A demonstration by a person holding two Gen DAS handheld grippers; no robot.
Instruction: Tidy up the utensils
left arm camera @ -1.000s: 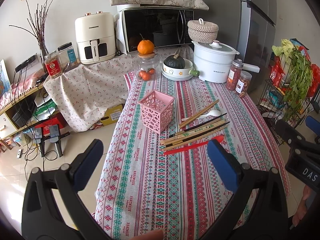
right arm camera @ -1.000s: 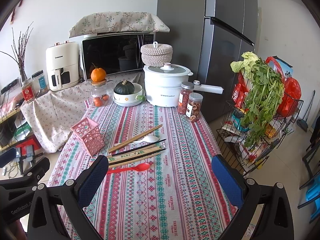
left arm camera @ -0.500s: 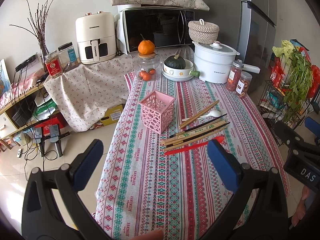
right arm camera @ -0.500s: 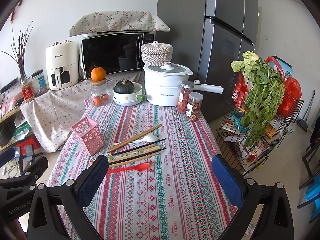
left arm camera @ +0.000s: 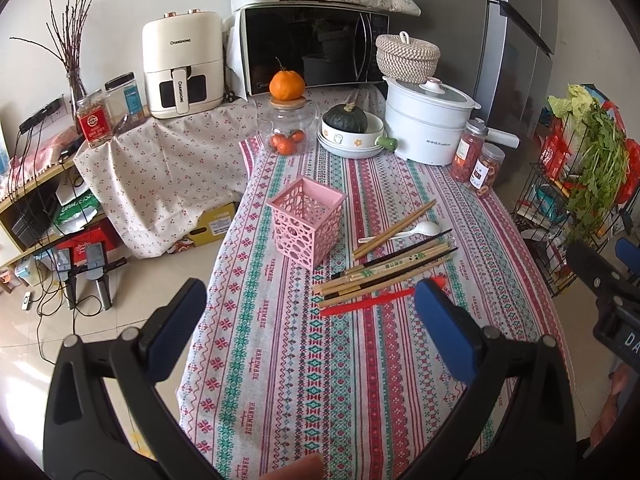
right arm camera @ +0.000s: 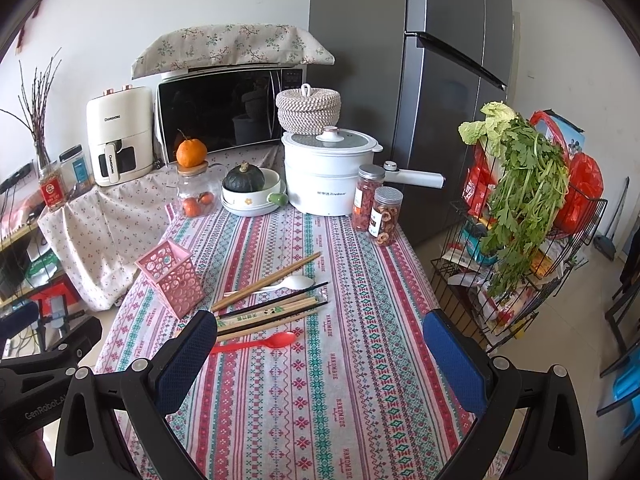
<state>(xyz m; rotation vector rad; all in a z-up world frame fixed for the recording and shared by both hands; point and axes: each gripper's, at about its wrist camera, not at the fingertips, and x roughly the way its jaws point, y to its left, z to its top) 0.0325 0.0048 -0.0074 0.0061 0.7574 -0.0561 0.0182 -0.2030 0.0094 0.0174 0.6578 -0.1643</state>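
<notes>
While almost nothing shifts over the last second, both grippers, left (left arm camera: 310, 310) and right (right arm camera: 320, 346), hover over the near bench (right arm camera: 320, 408) with jaws spread and empty, so the chopsticks (left arm camera: 390, 266), spoons and pink holder (left arm camera: 308, 222) lie untouched, and sorting seems not yet begun.

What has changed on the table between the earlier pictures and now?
Nothing visibly changed. The left gripper and right gripper are open and empty above the tablecloth; the chopsticks, red spoon, white spoon and pink holder lie untouched.
</notes>
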